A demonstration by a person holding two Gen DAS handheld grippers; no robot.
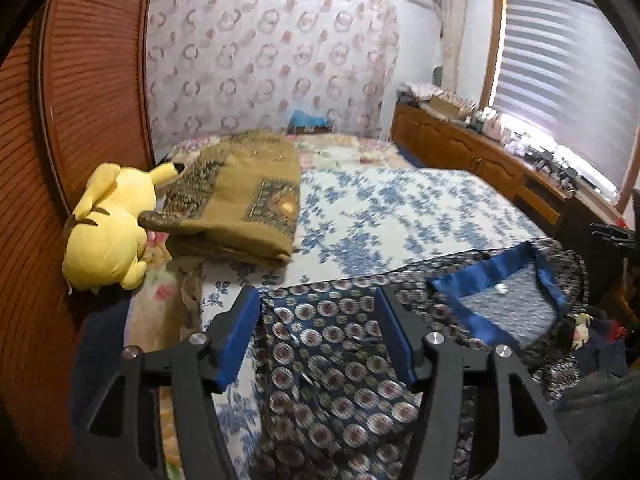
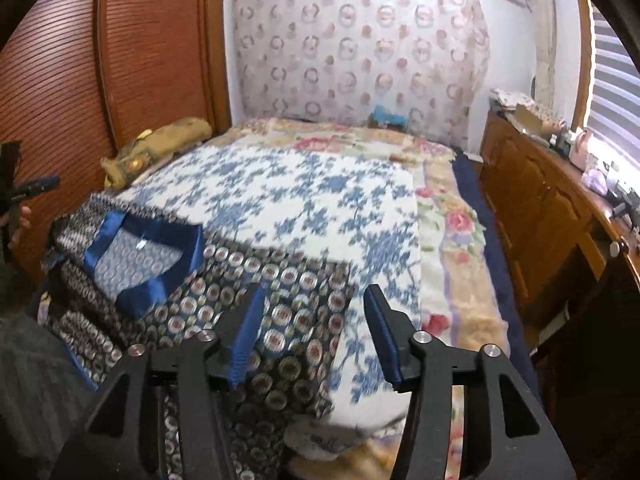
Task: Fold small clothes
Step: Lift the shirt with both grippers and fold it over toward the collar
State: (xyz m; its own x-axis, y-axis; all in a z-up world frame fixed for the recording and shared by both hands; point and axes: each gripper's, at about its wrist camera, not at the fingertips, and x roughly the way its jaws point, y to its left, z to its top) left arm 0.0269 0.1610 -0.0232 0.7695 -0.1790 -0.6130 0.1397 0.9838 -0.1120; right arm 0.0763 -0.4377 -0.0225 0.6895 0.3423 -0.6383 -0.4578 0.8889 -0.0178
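Readable text, labels, brands, numbers, signs: none that I can make out. One small white tag (image 2: 143,243) sits inside the blue collar (image 2: 158,240) of the patterned garment (image 2: 280,320); its print is too blurred to read.

Daylight comes through the slatted window blinds (image 1: 568,76) on the right, glaring white along the sill and leaving the wooden wardrobe (image 1: 80,92) side dimmer. Both fisheye views bend straight edges strongly and darken to black at the corners. The blue-flowered bedspread (image 2: 304,200) and the patterned garment (image 1: 332,344) are smeared by motion blur; colours look soft and slightly grainy.
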